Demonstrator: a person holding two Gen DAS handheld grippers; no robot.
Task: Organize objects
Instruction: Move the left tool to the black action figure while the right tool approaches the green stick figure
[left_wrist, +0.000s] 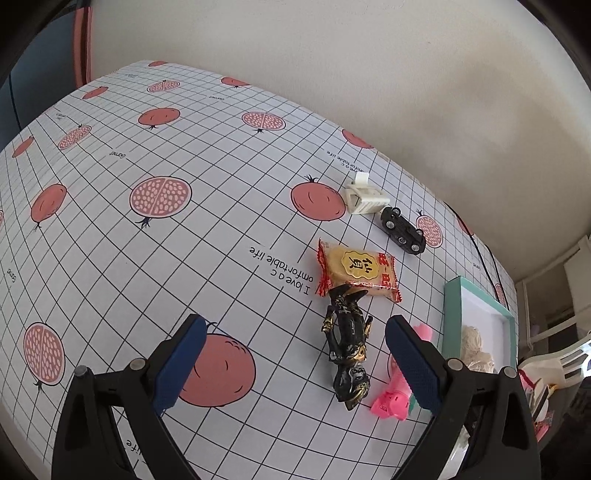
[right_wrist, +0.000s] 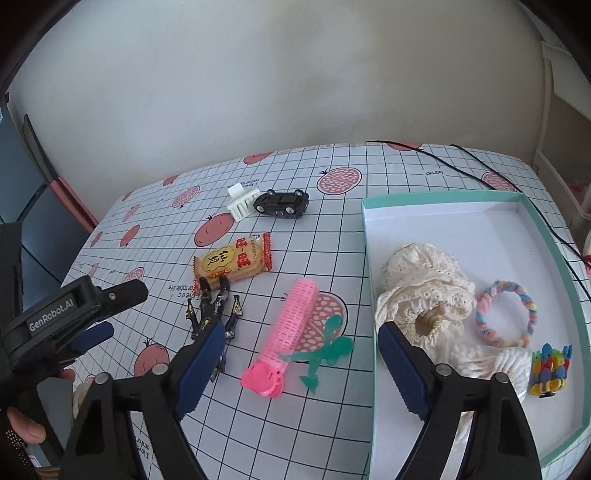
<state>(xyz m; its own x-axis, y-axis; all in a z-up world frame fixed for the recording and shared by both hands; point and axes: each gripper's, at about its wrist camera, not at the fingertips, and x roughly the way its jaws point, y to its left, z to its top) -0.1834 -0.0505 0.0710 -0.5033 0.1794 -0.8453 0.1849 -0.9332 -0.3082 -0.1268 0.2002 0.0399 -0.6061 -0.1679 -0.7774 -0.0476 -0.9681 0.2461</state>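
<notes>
My left gripper (left_wrist: 295, 332) hangs open over the table, its blue pads either side of a black and gold hair claw (left_wrist: 347, 347), not touching it. Just beyond lies a snack packet (left_wrist: 358, 271), then an overturned black toy car (left_wrist: 402, 230) and a white clip (left_wrist: 365, 197). My right gripper (right_wrist: 301, 336) is open and empty above a pink hair roller (right_wrist: 291, 325) and a green clip (right_wrist: 325, 354). The teal box (right_wrist: 436, 194) to the right holds a cream lace scrunchie (right_wrist: 424, 291), a rainbow hair tie (right_wrist: 506, 314) and a cluster of small colourful clips (right_wrist: 550, 369).
The table wears a grid cloth printed with pomegranates (left_wrist: 160, 195). A black cable (right_wrist: 480, 166) runs across its back right corner behind the box. The left tool's black housing (right_wrist: 55, 314) and a hand (right_wrist: 22, 424) fill the lower left of the right wrist view. A wall stands behind.
</notes>
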